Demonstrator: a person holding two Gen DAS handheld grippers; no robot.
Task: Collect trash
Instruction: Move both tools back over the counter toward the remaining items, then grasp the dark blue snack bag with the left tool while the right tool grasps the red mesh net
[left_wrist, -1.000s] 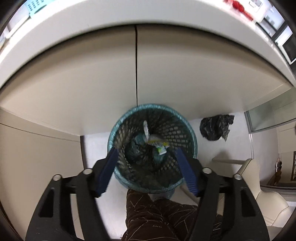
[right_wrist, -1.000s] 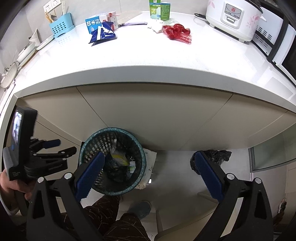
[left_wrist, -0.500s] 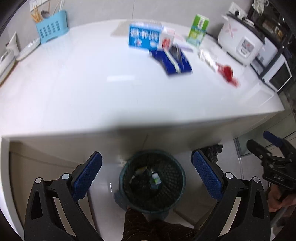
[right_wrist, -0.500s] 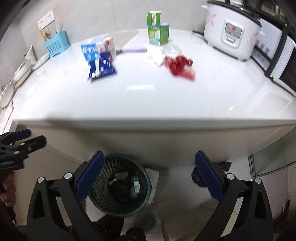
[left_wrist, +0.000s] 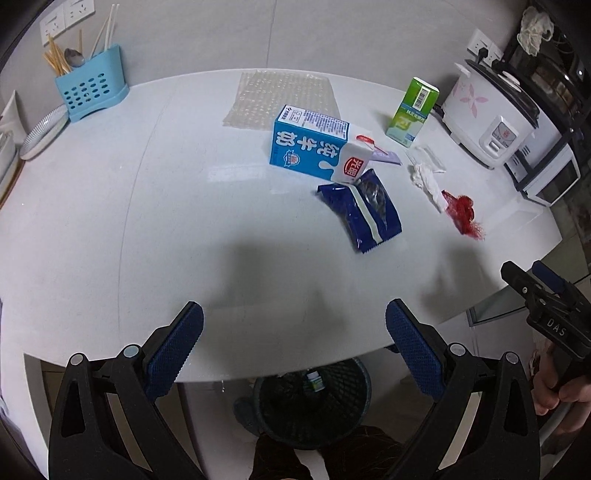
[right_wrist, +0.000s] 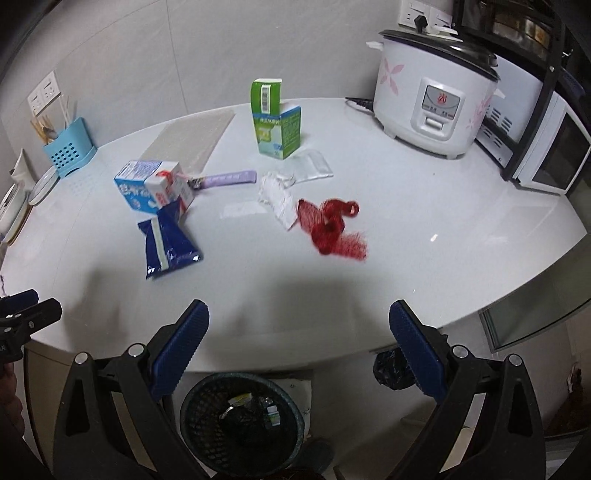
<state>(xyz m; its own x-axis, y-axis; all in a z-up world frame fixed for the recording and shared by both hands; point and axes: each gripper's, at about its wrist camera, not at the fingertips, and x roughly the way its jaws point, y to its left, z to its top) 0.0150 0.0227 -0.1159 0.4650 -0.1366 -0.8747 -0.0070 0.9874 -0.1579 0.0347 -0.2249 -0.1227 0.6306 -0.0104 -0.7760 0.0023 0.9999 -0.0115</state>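
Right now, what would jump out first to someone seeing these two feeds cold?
The red mesh net, crumpled mid-counter just right of a white tissue, is the loudest thing. Left of them a blue milk carton lies on its side with a dark blue snack bag in front. Both tongs, left and right, hang open and empty above the bin.

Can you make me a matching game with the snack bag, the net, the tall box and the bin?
Things:
1 snack bag
2 net
3 tall box
4 bin

Descriptions:
A red, crumpled on the counter
B on the floor under the counter
C dark blue, lying flat
D green, standing upright

Pairs: 1-C, 2-A, 3-D, 4-B
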